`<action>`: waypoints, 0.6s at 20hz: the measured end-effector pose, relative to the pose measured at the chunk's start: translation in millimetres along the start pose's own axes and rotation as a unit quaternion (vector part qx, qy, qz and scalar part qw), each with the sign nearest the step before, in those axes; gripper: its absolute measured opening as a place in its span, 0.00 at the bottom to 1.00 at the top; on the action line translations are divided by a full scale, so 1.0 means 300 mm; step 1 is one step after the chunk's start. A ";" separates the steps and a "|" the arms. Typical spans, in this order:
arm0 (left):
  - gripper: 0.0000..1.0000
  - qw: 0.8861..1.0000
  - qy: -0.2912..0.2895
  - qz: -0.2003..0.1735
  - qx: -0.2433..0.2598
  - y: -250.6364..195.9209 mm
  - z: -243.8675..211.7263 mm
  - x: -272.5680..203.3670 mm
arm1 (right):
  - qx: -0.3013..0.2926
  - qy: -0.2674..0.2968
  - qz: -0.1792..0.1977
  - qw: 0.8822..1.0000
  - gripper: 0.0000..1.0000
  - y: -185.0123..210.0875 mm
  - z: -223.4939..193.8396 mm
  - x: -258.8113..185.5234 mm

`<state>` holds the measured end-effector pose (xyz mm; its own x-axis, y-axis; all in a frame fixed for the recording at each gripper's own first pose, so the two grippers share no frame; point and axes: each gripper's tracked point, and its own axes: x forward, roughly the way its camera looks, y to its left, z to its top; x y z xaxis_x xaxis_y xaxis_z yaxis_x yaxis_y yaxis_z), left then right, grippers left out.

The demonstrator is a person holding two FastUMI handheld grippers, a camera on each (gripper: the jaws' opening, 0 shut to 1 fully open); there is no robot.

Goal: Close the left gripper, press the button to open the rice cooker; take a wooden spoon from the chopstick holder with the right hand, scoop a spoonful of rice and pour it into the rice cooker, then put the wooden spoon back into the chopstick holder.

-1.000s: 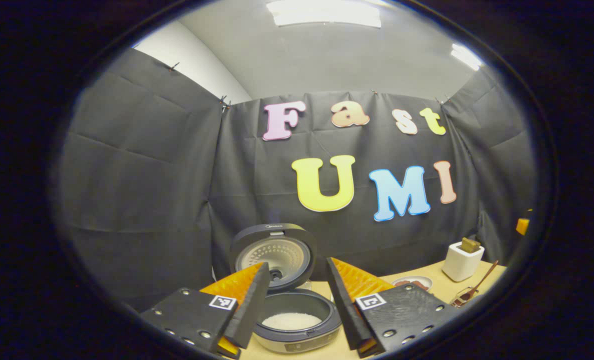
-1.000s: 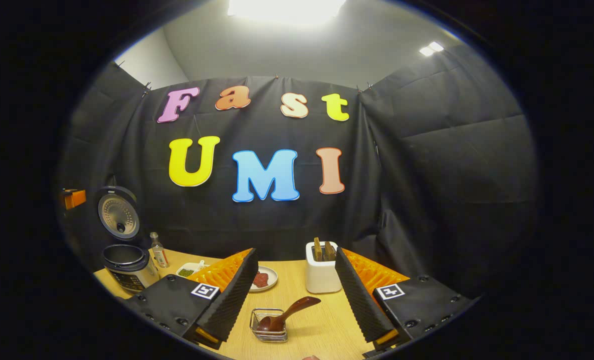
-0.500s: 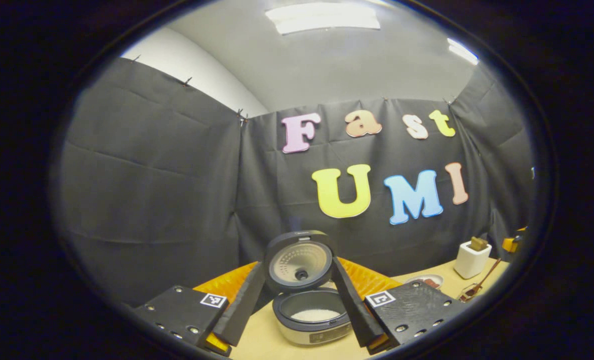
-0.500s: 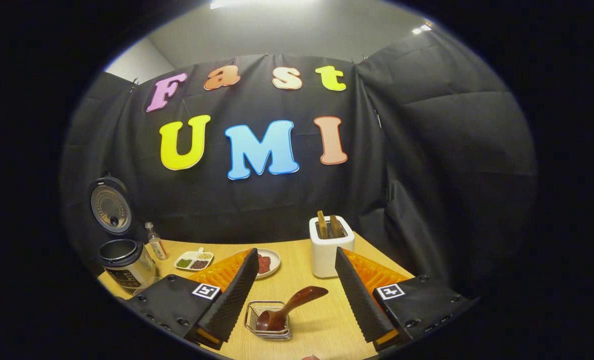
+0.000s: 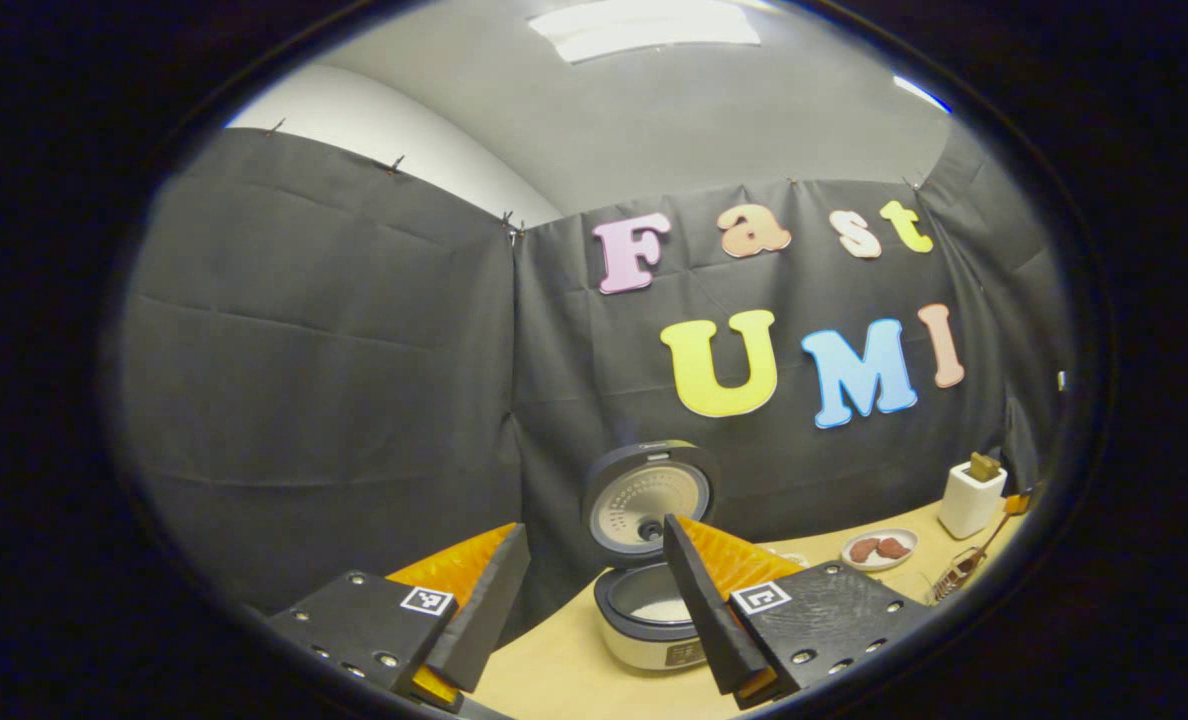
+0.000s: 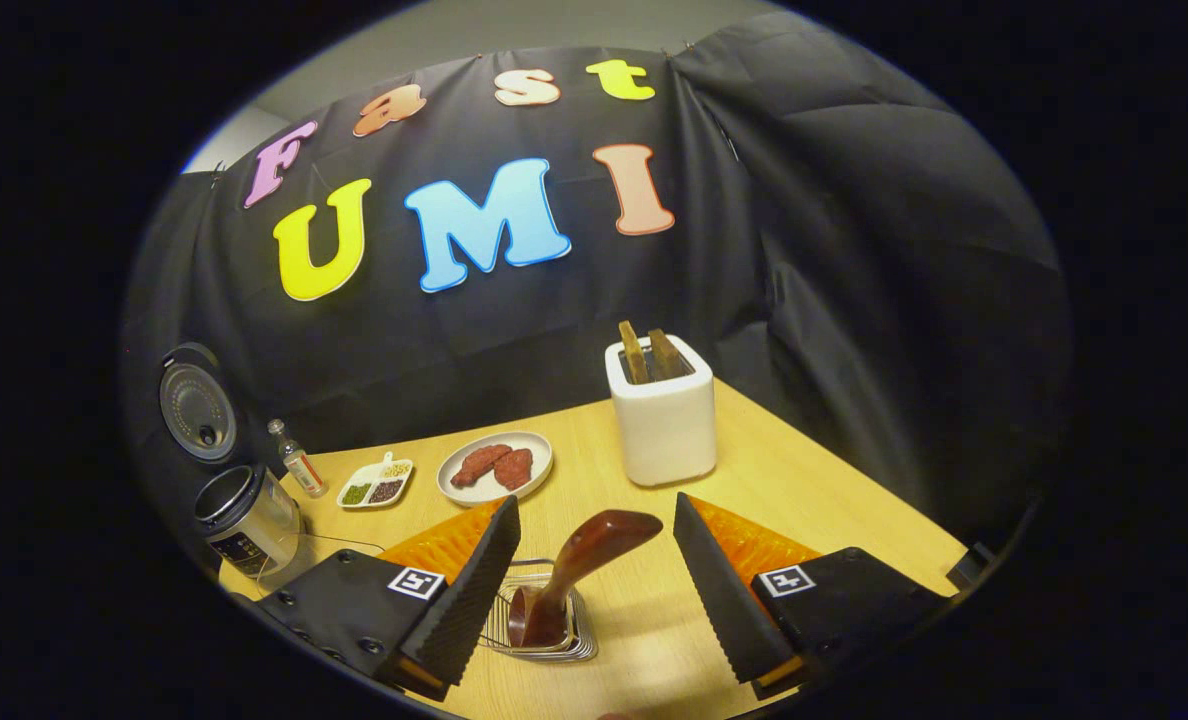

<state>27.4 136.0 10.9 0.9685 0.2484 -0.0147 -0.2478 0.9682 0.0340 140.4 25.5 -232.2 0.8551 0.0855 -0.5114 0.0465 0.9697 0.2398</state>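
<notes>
Wooden spoon [image 6: 579, 575] stands tilted in wire holder [image 6: 544, 625] on worktop [image 6: 804, 480], between right gripper [image 6: 594, 570] fingers, untouched; both grippers spread apart. Rice cooker [image 5: 654, 600] lid up, w/ rice inside, by left gripper [image 5: 594, 600].

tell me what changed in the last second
The right gripper tipped down toward the table and closed in on the spoon, whose handle now stands between its open fingers, not yet gripped. The left gripper swung left, away from the cooker, still open and empty. The cooker's lid stayed up with rice inside; the spoon stayed in its wire basket; the plate and white holder did not move.
</notes>
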 end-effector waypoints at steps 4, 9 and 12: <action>0.85 1.000 0.016 0.003 0.001 0.008 -0.033 0.000 | 0.058 0.059 0.024 0.996 0.98 0.039 -0.105 0.038; 0.84 1.000 0.017 0.006 0.007 0.031 -0.038 0.007 | 0.109 0.091 0.040 0.989 0.49 0.082 -0.161 0.061; 0.84 1.000 0.015 0.006 0.007 0.041 -0.039 0.016 | 0.134 0.100 0.035 0.985 0.17 0.080 -0.163 0.063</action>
<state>28.8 149.4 -0.6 0.9641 0.2619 -0.0446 -0.2597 0.9644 0.0494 132.5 61.6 -276.4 0.7433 0.2196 -0.6319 0.1483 0.8670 0.4758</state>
